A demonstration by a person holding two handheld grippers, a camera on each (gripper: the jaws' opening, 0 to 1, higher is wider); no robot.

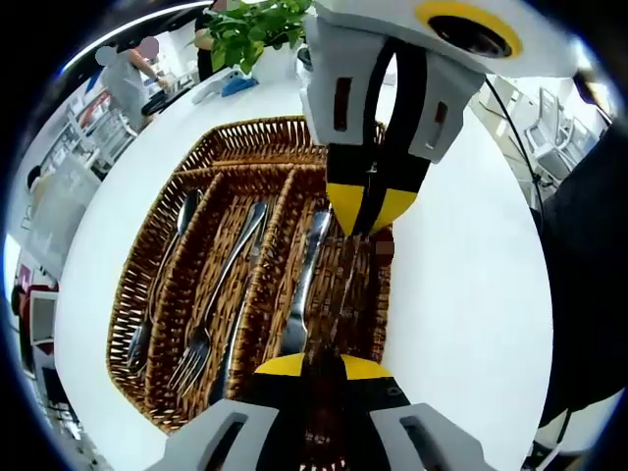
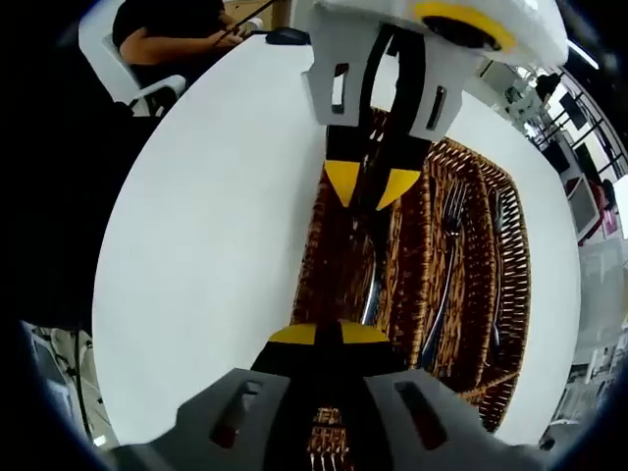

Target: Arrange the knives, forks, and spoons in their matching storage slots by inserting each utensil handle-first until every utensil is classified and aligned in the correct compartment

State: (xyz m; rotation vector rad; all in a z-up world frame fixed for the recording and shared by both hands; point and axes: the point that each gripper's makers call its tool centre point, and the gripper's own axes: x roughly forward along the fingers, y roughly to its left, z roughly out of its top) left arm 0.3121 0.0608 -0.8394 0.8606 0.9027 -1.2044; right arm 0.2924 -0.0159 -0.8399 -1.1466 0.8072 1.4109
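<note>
In the left gripper view, a round white table (image 1: 461, 294) carries a brown woven wicker cutlery tray (image 1: 132, 294) divided into long slots. The leftmost slot holds a steel utensil (image 1: 182, 221), too blurred to tell its kind. The next slot has silver forks (image 1: 201, 348) with their tines toward the camera, and the third a silver table knife (image 1: 306, 275). In the rightmost slot a slim metal utensil (image 1: 343, 285) runs lengthwise between the two grippers. The black, yellow-tipped left gripper (image 1: 322, 366) has its jaws drawn near each other about the near end of it, though I cannot tell whether they grip it. The right gripper (image 1: 368, 221) reaches in from above with its tips pinched together on the far end. A green leafy plant (image 1: 255, 29) stands beyond the tray

In the right gripper view, bare tabletop (image 2: 206, 226) lies to the left. The right gripper (image 2: 328, 335) and the left gripper (image 2: 370, 186) face each other over the tray's (image 2: 510, 255) nearest slot, with the utensil (image 2: 373, 289) between them. A fork (image 2: 451, 226) lies in a slot further right
</note>
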